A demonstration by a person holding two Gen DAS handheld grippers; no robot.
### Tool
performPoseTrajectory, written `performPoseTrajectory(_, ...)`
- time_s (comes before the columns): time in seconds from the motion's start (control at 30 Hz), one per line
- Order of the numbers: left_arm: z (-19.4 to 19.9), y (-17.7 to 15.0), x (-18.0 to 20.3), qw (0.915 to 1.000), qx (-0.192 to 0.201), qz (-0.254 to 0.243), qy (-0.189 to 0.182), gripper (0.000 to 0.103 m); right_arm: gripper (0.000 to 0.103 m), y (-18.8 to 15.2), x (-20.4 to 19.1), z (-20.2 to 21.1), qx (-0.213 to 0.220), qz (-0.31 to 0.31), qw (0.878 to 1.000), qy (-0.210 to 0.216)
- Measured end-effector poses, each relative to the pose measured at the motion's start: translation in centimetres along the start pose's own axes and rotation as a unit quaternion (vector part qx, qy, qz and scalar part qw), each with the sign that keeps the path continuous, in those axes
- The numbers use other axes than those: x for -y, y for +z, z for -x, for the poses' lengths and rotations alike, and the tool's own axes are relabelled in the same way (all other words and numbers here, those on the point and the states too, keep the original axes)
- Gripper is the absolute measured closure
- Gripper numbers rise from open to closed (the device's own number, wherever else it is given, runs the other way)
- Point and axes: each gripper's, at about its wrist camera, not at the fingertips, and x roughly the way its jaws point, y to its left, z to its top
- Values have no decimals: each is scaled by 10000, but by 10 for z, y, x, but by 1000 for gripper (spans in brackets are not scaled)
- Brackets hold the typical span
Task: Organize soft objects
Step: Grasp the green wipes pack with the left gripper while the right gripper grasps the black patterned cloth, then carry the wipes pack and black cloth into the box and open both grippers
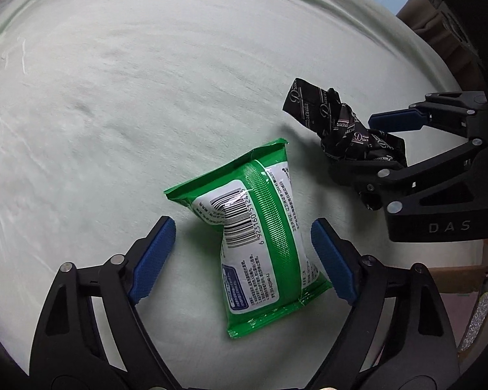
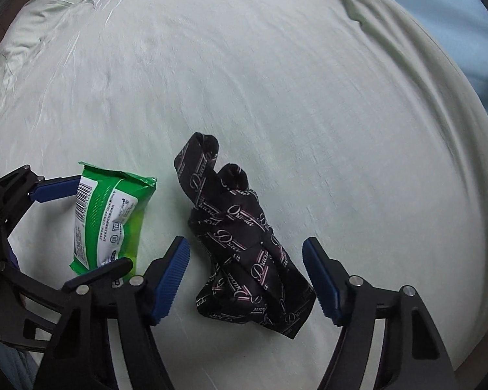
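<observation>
one green wipes pack (image 1: 260, 227), one black patterned cloth (image 2: 244, 243), two grippers, one pale sheet (image 1: 146, 97)

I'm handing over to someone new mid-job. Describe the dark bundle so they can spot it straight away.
Start from the pale green bedsheet filling both views. The black cloth bundle lies on it between the open right tool, just right of the green wipes pack that the open left tool straddles. It is crumpled fabric printed with pale script lettering; the pack is glossy, with a barcode.

Green wipes pack (image 1: 260, 224) flat beside crumpled black printed cloth (image 2: 244, 243).
</observation>
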Motion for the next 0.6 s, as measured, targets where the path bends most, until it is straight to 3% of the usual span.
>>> performPoseTrajectory(0.23, -10, 8, 4, 9997, -105, -226, -45, 59, 55, 7, -2, -19, -93, -183, 9998, -60)
performPoseTrajectory(0.37, -4, 10, -7, 9998, -33, -202, -43, 61, 65, 2, -2, -14, 24, -330, 9994, -83)
performPoseTrajectory(0.6, 25, 7, -15, 9995, 124, -253, -132, 61, 68, -7, -15, 12, 300, -734, 9968, -82)
